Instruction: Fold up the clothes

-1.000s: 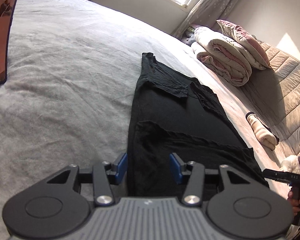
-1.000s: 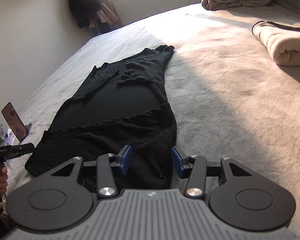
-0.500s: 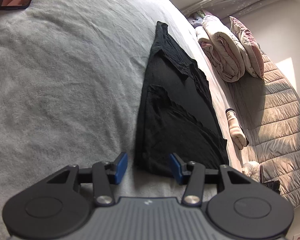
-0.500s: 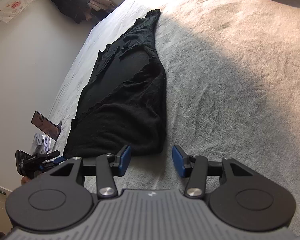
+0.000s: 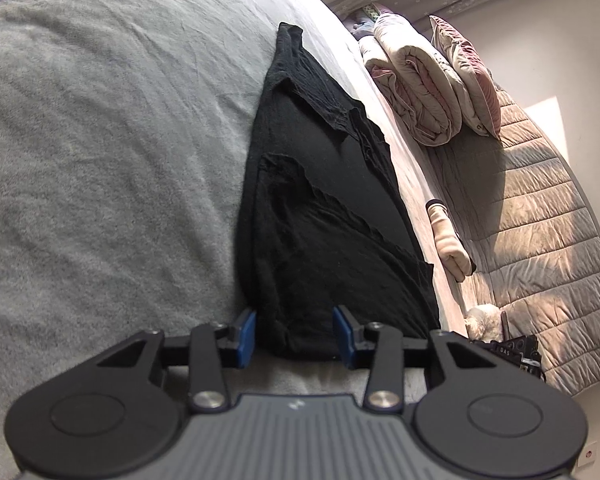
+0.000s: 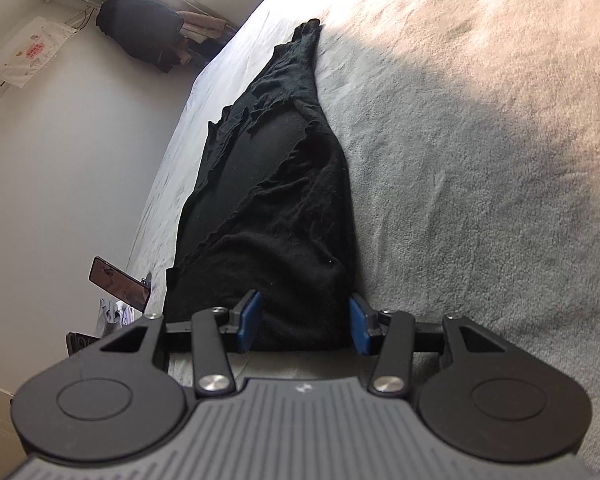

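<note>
A black garment (image 5: 320, 208) lies stretched out long on a grey bedspread (image 5: 100, 160), folded lengthwise with its sides laid over the middle. In the left wrist view it runs from the lower centre of the frame up to a narrow end near the upper centre; in the right wrist view (image 6: 276, 208) it runs the same way, from the bottom centre toward the upper middle.

The left gripper (image 5: 296, 338) sits at the bottom centre of its frame, at the near left corner of the garment. Its blue pads (image 5: 246, 338) stand apart and the jaws are closing, with the corner of the black cloth between them; the pads do not appear to press the cloth.

The right gripper (image 6: 304, 326) sits at the bottom centre of its frame, at the near right corner of the garment. Its jaws stand at a middling width, the near hem filling the gap between the blue pads (image 6: 358, 330); I cannot tell whether the pads press on it.

To the right in the left wrist view, a folded quilt (image 5: 416, 92) and a pillow (image 5: 468, 72) are piled by a padded headboard (image 5: 540, 220), with a rolled cream cloth (image 5: 448, 240) below them. In the right wrist view a phone (image 6: 118, 282) stands propped at the left edge of the bed.
</note>
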Demonstrator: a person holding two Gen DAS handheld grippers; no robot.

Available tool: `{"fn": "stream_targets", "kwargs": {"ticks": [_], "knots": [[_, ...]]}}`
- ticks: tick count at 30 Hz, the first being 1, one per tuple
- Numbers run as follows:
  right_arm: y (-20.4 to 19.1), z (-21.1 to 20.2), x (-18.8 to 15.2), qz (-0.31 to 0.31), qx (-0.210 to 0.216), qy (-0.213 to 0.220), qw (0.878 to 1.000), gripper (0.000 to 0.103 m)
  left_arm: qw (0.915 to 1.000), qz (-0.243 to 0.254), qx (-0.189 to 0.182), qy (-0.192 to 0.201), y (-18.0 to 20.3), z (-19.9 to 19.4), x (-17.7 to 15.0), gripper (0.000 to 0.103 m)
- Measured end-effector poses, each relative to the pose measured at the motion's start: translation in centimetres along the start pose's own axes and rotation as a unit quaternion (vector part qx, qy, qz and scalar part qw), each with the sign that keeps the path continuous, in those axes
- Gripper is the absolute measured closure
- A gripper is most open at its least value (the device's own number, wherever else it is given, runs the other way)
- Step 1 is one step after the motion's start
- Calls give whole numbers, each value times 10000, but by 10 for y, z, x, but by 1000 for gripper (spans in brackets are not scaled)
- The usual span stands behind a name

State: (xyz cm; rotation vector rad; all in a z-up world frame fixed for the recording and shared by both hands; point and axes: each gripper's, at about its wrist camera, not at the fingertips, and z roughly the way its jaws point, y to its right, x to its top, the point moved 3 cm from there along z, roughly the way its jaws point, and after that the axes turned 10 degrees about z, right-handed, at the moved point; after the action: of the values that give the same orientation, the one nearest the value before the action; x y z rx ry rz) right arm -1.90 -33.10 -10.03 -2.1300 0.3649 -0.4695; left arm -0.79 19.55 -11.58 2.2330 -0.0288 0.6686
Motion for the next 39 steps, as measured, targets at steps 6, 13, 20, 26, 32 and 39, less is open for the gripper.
{"fn": "stream_targets", "kwargs": {"ticks": [6,13,20,26,32,39], "knots": [[0,2,0,42,27,2,10000,54,9999,85,102,-55,-1,3,0,81],[5,6,0,417,180,-131,9989,86,9994,-320,84,28,-12,-2,-2,98],[-6,-2,5,590,798,-47,9951,90,9959,-567,-489,500,-10,-12,2,98],[-21,-14,14,614,1207,396,9900,92,9856,-699,-946,1213,-1,-18,14,98],[-36,-12,28,751,1654,903,9792,93,9651,-1091,-1341,1966,-1,-13,29,98],[-61,-1,51,898,1893,1186,9706,93,9520,-1412,-1461,2291,8,-7,68,98]]}}
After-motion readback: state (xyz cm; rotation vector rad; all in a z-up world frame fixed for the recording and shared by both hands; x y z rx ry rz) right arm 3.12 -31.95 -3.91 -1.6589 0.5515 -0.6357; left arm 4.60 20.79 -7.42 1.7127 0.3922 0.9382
